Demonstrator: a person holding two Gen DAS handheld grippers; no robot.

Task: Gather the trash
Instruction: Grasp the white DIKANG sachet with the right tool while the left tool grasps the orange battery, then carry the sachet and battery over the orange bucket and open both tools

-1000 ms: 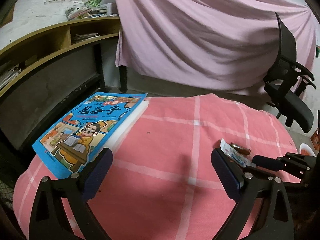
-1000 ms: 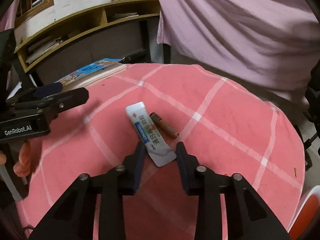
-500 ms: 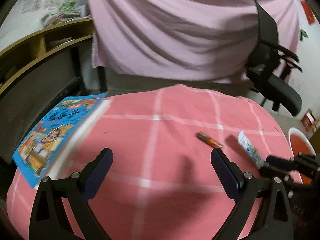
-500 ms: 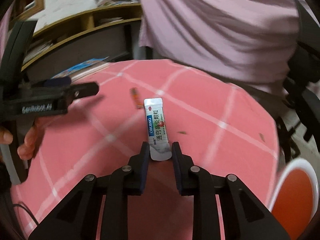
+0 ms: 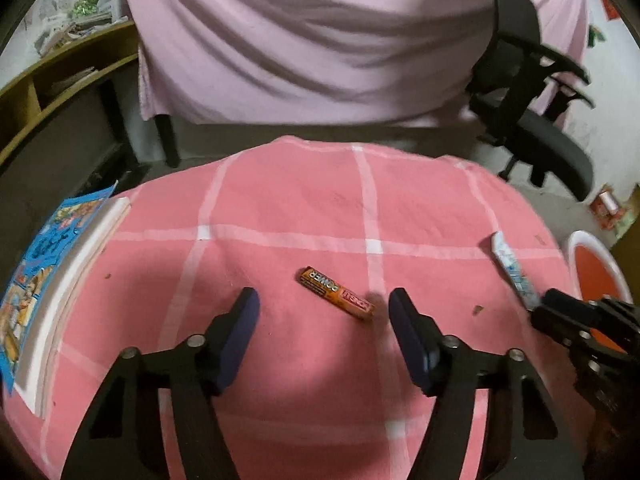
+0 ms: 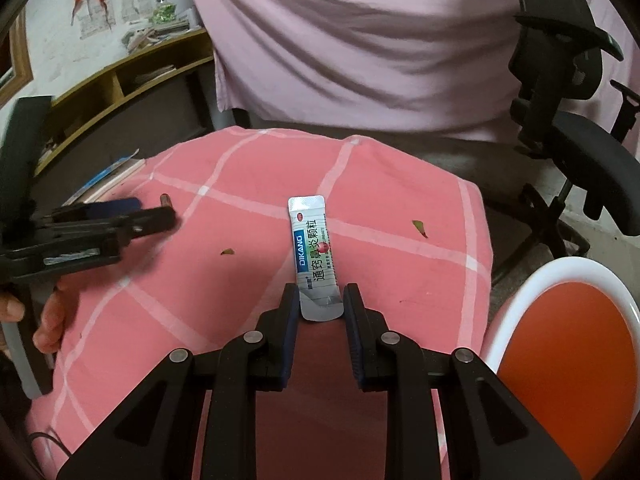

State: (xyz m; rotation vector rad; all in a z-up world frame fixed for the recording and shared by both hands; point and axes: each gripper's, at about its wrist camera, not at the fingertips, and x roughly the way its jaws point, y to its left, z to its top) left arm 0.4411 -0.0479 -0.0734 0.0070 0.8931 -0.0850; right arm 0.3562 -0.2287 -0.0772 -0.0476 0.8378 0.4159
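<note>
Two grippers over the pink checked tablecloth (image 5: pixel 288 216) right now. Right gripper (image 6: pixel 321 300) is clamped on the bottom end of a sachet (image 6: pixel 314 252), a silver and white packet with a blue DIKANG stripe and Chinese print, and the packet sticks up and forward from between the fingers, off the cloth as far as I can tell. From the left wrist cam you can see the same sachet (image 5: pixel 513 270) poking out of the right gripper (image 5: pixel 538 306) at the far right edge of the table. Left gripper (image 5: pixel 324 314) is spread wide, nothing in it, fingers on either side of an orange battery (image 5: pixel 337 293) that lies flat on the cloth at a slant, its near end close to the right-hand finger but not touching. Battery says POWER on the side. Red bin (image 6: pixel 560 344) with a white rim sits low off the table's right side, just beside the right gripper. Blue comic book (image 5: pixel 30 280) on a white slab lies at the left table edge. A few small crumbs (image 6: pixel 227 252) are scattered on the cloth. Black office chair (image 5: pixel 532 120) behind, plus a big pink sheet (image 5: pixel 320 40) hanging.
</note>
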